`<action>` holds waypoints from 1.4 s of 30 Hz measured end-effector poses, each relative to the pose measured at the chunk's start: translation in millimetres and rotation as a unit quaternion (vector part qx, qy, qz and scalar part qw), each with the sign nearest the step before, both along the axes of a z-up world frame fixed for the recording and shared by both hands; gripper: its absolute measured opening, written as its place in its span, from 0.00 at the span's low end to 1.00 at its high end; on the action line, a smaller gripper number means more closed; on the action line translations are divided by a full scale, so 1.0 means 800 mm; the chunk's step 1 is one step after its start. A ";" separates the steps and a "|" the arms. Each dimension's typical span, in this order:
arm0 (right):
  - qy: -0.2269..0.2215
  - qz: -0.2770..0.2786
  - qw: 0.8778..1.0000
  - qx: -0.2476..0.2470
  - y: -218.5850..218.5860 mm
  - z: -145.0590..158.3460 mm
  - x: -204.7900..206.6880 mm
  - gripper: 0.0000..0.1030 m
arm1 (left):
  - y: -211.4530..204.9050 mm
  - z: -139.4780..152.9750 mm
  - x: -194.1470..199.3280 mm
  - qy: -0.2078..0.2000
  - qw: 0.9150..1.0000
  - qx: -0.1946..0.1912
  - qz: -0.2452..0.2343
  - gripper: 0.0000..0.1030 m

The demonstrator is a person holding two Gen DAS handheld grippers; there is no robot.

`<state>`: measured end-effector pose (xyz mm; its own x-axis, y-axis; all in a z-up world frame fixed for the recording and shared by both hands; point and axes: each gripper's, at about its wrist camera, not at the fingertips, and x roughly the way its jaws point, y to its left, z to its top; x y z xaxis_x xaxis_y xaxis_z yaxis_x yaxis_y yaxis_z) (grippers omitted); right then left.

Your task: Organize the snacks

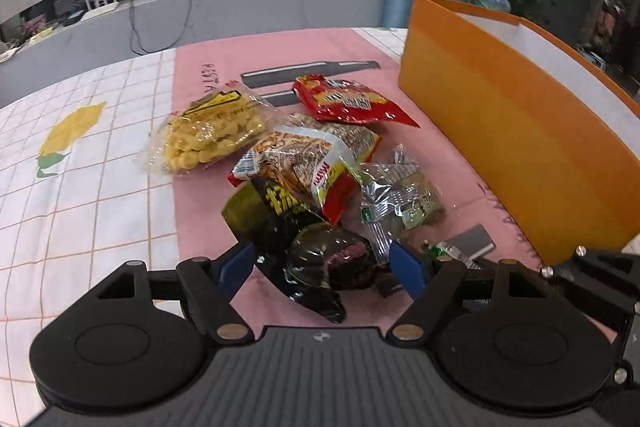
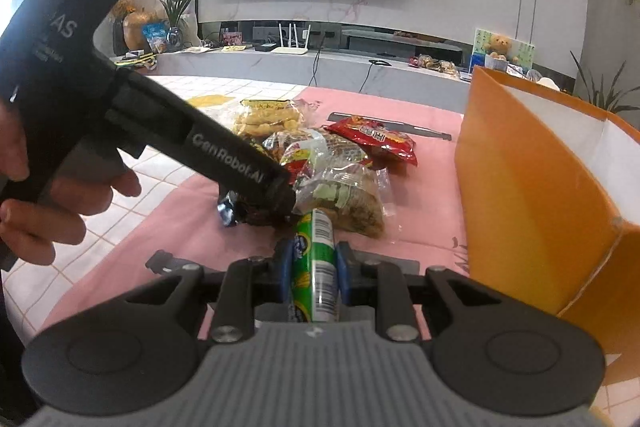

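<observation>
A pile of snack packets lies on the pink mat (image 1: 208, 211): a yellow puff bag (image 1: 212, 133), a red packet (image 1: 348, 101), a peanut bag (image 1: 304, 163), a clear packet (image 1: 400, 199). My left gripper (image 1: 322, 261) is open, its blue pads either side of a black packet (image 1: 320, 259) at the near edge of the pile. My right gripper (image 2: 314, 271) is shut on a green snack tube (image 2: 316, 267), just left of the orange box (image 2: 532, 195). The left gripper's body (image 2: 200, 139) shows in the right wrist view over the pile.
The tall orange box (image 1: 512, 135) stands open on the right of the mat. A checked tablecloth (image 1: 80, 179) covers the table to the left. A grey counter with clutter runs behind (image 1: 240, 3).
</observation>
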<state>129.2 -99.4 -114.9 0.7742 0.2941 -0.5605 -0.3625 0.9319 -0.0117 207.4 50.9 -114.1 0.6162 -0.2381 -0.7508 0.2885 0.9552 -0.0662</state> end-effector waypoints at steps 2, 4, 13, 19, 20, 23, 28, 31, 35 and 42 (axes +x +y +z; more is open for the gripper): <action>0.002 0.000 1.000 -0.001 -0.001 -0.001 0.002 0.20 | -0.001 -0.002 0.000 -0.001 1.000 0.007 -0.005 0.88; 0.006 -0.001 1.000 0.004 -0.003 -0.001 0.004 0.20 | -0.004 -0.003 0.000 0.001 1.000 0.014 -0.015 0.88; 0.009 -0.002 1.000 -0.002 -0.005 -0.004 0.009 0.20 | -0.019 -0.017 -0.001 -0.001 0.997 0.060 -0.057 0.88; 0.013 -0.011 1.000 0.001 -0.009 -0.004 0.014 0.20 | -0.018 -0.025 0.012 0.010 0.999 0.046 -0.020 0.92; 0.013 -0.011 1.000 0.001 -0.009 -0.004 0.013 0.20 | -0.018 -0.027 0.013 0.006 0.999 0.041 -0.007 0.93; 0.015 -0.010 1.000 -0.003 -0.008 -0.006 0.014 0.20 | -0.019 -0.033 0.012 -0.015 0.999 0.026 0.025 0.88; 0.011 -0.017 1.000 -0.001 -0.010 -0.003 0.017 0.20 | -0.020 -0.028 0.003 -0.022 0.998 0.034 0.039 0.67; 0.010 -0.021 1.000 0.011 -0.013 0.000 0.019 0.20 | -0.024 -0.021 -0.007 -0.017 0.998 0.062 0.026 0.63; 0.008 -0.020 1.000 0.007 -0.012 -0.001 0.020 0.20 | -0.024 -0.020 -0.019 -0.015 0.997 0.073 0.021 0.61; -0.009 -0.004 1.000 0.001 -0.005 0.003 0.014 0.20 | -0.004 -0.010 -0.023 -0.006 0.997 0.059 0.052 0.61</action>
